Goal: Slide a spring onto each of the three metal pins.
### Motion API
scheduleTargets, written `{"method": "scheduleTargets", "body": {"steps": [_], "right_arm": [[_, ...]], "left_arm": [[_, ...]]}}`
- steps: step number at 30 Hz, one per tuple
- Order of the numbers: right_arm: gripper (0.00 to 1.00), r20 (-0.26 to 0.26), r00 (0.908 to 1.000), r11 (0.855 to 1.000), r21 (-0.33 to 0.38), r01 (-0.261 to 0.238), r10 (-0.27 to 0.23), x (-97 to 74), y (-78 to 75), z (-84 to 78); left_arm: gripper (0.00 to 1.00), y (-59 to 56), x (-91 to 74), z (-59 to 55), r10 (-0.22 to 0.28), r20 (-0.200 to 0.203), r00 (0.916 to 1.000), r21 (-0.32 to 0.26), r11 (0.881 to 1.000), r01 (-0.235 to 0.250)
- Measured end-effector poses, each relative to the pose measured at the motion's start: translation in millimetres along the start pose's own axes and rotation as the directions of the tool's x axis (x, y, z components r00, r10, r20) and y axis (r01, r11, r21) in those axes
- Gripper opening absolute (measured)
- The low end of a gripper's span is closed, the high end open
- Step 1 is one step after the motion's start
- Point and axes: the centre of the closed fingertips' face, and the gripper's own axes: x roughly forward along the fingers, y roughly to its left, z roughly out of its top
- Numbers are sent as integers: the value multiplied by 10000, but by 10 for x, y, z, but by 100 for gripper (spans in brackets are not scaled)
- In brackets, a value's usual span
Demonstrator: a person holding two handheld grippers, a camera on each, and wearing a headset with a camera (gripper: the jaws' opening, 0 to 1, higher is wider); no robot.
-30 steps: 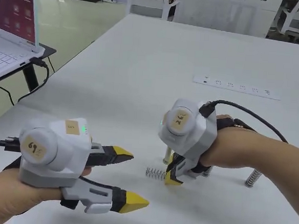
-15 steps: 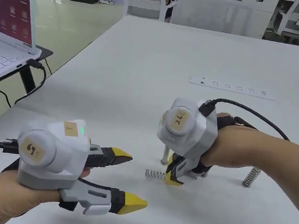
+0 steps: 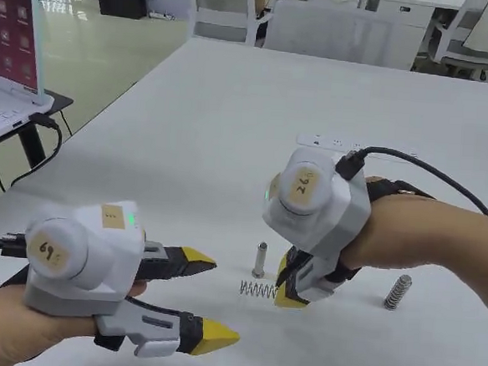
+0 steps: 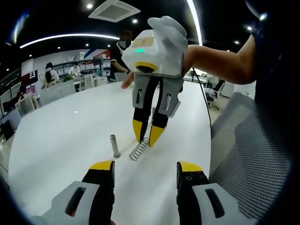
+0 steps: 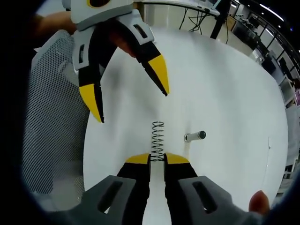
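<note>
One spring (image 5: pixel 158 136) lies with its near end hidden inside the clenched right tongs (image 5: pixel 158 158); left tongs (image 4: pixel 145 165) gape.

Loose spring (image 3: pixel 258 289): thin silver coil, lying flat, one end nipped between the right gripper's (image 3: pixel 289 297) tips.
Bare pin (image 3: pixel 259 259): short silver post, upright, just beside the coil.
Second spring (image 3: pixel 397 292): thicker, standing slightly tilted, well apart from both.

Laptop (image 3: pixel 10 58), power strip (image 3: pixel 326 143), white table (image 3: pixel 189 129)
</note>
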Motion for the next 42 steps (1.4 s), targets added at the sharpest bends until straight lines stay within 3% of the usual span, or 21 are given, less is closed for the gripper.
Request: {"method": "scheduleTargets", "body": {"steps": [17, 35, 42], "right_arm": [[8, 252, 9995, 9997, -163, 168, -164, -349, 140, 50], [8, 211, 9996, 9992, -353, 168, -160, -462, 260, 76], [8, 229, 9996, 9988, -452, 162, -152, -477, 279, 117]], "left_arm": [[41, -64, 48, 218, -367, 214, 9991, 545, 9979, 354], [25, -204, 101, 382, -916, 473, 9947, 1142, 9898, 857], [21, -227, 104, 396, -1030, 535, 9932, 1190, 9882, 960]]}}
